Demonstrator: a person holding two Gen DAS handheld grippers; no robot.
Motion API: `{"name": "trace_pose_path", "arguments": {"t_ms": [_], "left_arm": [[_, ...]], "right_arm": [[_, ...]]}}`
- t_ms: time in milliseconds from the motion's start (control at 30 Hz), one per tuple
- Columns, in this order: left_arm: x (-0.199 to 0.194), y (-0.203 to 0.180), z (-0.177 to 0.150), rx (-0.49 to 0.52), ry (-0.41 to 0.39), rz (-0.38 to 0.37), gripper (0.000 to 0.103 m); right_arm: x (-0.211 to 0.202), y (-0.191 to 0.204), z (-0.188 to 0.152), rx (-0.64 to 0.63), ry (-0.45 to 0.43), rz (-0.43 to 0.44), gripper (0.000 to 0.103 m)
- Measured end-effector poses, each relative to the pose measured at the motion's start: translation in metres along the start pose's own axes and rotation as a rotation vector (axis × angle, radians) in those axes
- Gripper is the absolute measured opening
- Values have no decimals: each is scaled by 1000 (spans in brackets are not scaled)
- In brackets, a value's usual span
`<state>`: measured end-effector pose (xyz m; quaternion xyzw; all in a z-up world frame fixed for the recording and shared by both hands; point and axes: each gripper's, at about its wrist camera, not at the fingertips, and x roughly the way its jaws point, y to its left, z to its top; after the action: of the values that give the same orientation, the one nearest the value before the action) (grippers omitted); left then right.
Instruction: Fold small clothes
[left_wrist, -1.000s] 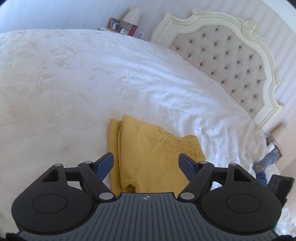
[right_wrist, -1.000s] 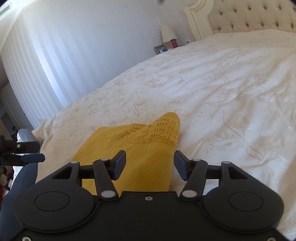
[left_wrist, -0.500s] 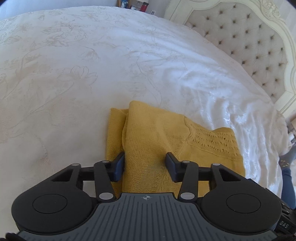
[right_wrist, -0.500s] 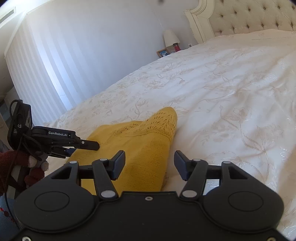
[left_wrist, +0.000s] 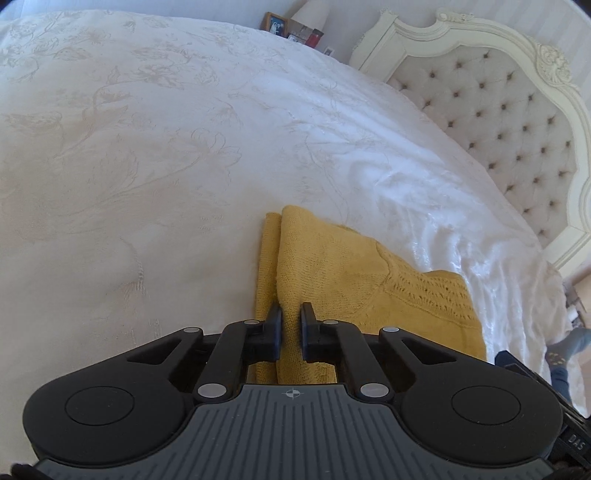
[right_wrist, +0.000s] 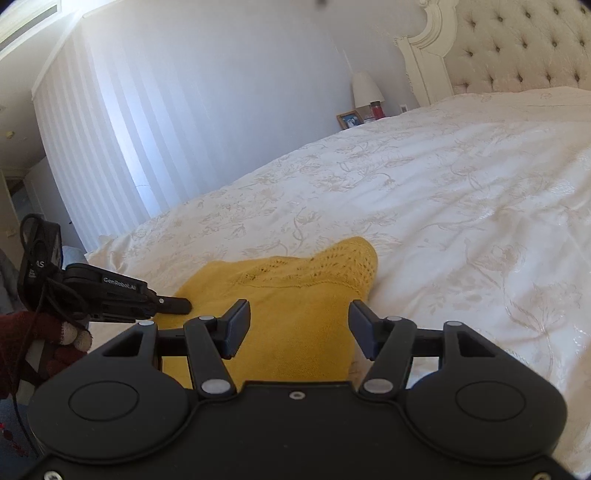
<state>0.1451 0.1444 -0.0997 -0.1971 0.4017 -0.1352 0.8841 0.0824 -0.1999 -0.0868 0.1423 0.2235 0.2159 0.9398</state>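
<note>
A mustard yellow knit top (left_wrist: 351, 269) lies folded on the white bedspread (left_wrist: 147, 166), its lacy openwork part towards the right. My left gripper (left_wrist: 291, 314) is shut on the top's doubled left edge, with a ridge of fabric pinched between its pads. In the right wrist view the same top (right_wrist: 295, 288) lies just ahead, and the left gripper (right_wrist: 177, 304) touches its left edge. My right gripper (right_wrist: 299, 314) hovers over the near end of the top. Its jaws stand apart and are closing slightly, and the pads do not press the cloth.
A tufted cream headboard (left_wrist: 517, 122) rises at the right. A lamp (right_wrist: 365, 88), a photo frame (right_wrist: 349, 120) and a red jar (right_wrist: 376, 109) stand beyond the bed. A dark red gloved hand (right_wrist: 22, 339) holds the left gripper. A socked foot (left_wrist: 565, 350) shows beside the bed.
The left gripper dropped onto the top's left edge and its jaws went from wide apart to shut on the fabric. In the right wrist view it came in from the left.
</note>
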Motion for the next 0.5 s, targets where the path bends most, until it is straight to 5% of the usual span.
{"name": "trace_pose_path", "arguments": {"t_ms": [133,267,500], "left_arm": [[5,0,-2,23,2,9,12],[6,0,-6,46,-4,16,15],[-13,-16,-9,99,-36,66,30]], "right_arm": [[31,6,14,-56,57,-7,59],[74,-10,12,-26,209,-90,57],[57,-16,13,48,173,-68,59]]}}
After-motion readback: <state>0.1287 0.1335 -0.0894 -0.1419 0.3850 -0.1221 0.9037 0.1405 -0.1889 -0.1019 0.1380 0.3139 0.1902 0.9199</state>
